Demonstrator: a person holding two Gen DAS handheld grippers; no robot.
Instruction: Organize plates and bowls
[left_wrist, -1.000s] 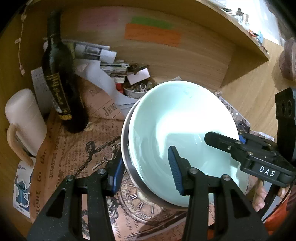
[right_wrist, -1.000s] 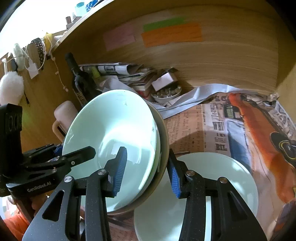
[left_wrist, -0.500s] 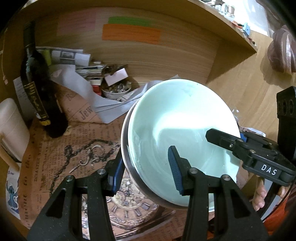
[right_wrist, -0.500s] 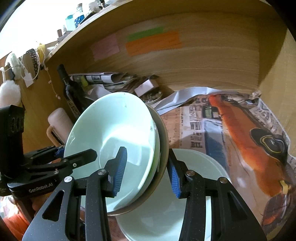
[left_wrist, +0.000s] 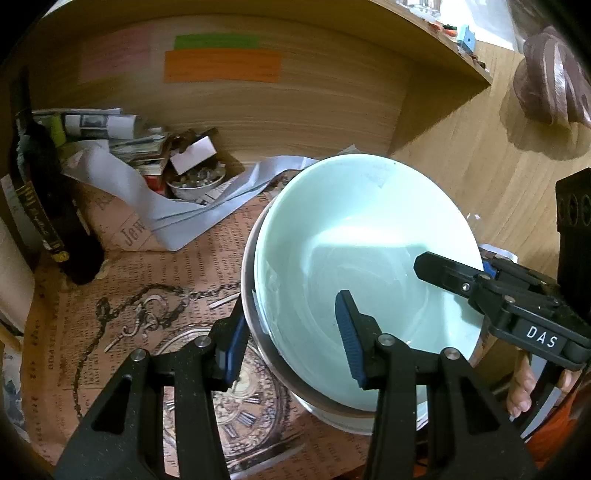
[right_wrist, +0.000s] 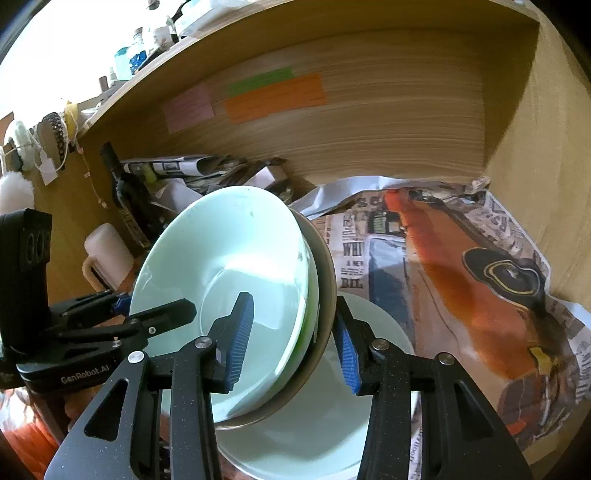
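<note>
Midway: left gripper (left_wrist: 291, 341) and right gripper (right_wrist: 293, 338), jaws clamped on opposite rims of nested pale-green ceramic bowls (right_wrist: 236, 280), held tilted above pale-green round plate (right_wrist: 325, 439) on newspaper-lined shelf (right_wrist: 480, 295); setting-down remains.

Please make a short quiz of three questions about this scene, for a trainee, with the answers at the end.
1. True or false: the left tongs and the right tongs both grip the rim of the bowl stack, each with one finger inside and one outside.
2. In the right wrist view, what lies on the newspaper just below the stack? A) a cutting board B) a pale plate C) a pan
3. Fill in: at the left of the shelf stands a dark ____.

Key: 1 true; 2 B; 3 bottle.
</note>
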